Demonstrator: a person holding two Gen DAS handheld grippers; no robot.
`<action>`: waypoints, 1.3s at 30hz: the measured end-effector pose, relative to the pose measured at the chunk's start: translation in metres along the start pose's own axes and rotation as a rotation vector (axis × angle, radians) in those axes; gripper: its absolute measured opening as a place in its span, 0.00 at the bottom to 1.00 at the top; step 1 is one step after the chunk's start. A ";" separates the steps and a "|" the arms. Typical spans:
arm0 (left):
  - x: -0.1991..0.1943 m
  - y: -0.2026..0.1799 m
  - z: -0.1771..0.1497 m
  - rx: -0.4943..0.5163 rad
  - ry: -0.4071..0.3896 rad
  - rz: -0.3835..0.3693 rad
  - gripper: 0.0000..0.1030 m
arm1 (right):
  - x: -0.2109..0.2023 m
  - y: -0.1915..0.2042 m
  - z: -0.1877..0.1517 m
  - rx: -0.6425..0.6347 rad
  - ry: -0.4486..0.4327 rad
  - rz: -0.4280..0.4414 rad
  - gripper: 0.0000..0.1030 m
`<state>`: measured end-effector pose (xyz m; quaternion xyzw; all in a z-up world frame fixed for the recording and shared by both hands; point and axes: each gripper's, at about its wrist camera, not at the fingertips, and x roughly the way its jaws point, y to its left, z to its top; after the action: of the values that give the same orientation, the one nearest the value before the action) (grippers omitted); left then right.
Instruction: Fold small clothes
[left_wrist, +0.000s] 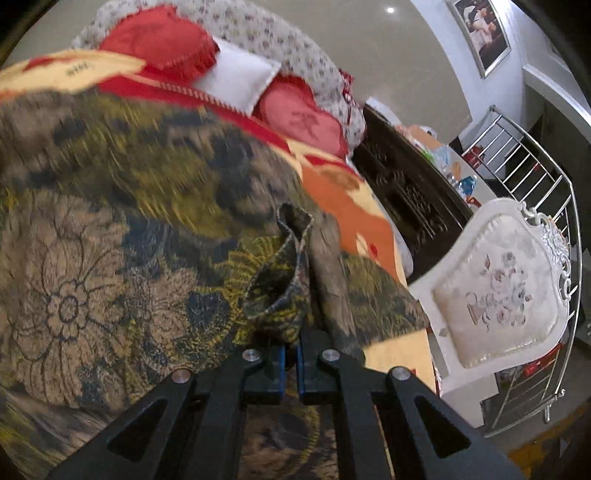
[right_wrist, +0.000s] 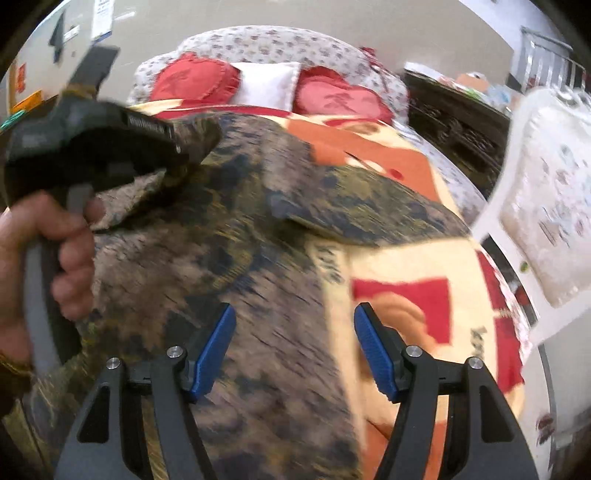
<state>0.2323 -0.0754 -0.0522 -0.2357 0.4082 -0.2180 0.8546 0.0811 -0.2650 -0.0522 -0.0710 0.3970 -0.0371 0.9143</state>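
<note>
A patterned garment (left_wrist: 110, 229) in brown, olive and dark blue with flower prints lies over the bed blanket. My left gripper (left_wrist: 291, 363) is shut on a bunched edge of this garment (left_wrist: 280, 284), which stands up in a fold between the blue pads. In the right wrist view the same garment (right_wrist: 258, 258) spreads across the bed. My right gripper (right_wrist: 294, 347) is open and empty just above it. The left gripper's body (right_wrist: 92, 147) and the hand holding it show at the upper left there, with cloth at its tip.
A cream, red and orange blanket (right_wrist: 413, 295) covers the bed. Red heart cushions (left_wrist: 162, 37) and a white pillow (left_wrist: 236, 74) lie at the head. A white upholstered chair (left_wrist: 498, 280) stands at the right, by a dark carved cabinet (left_wrist: 406, 188) and a metal rail (left_wrist: 535, 177).
</note>
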 end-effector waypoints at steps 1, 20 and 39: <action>0.002 -0.004 -0.007 0.009 0.008 0.002 0.04 | 0.000 -0.006 -0.002 0.015 0.011 0.001 0.66; -0.001 -0.012 -0.007 -0.079 -0.034 -0.120 0.04 | -0.010 -0.063 -0.022 0.132 0.029 0.004 0.66; -0.073 0.150 0.050 -0.057 -0.041 0.390 0.12 | -0.013 -0.090 -0.012 0.189 -0.001 -0.025 0.66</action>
<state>0.2575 0.0962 -0.0687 -0.1807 0.4349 -0.0318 0.8816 0.0630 -0.3537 -0.0366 0.0105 0.3904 -0.0859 0.9166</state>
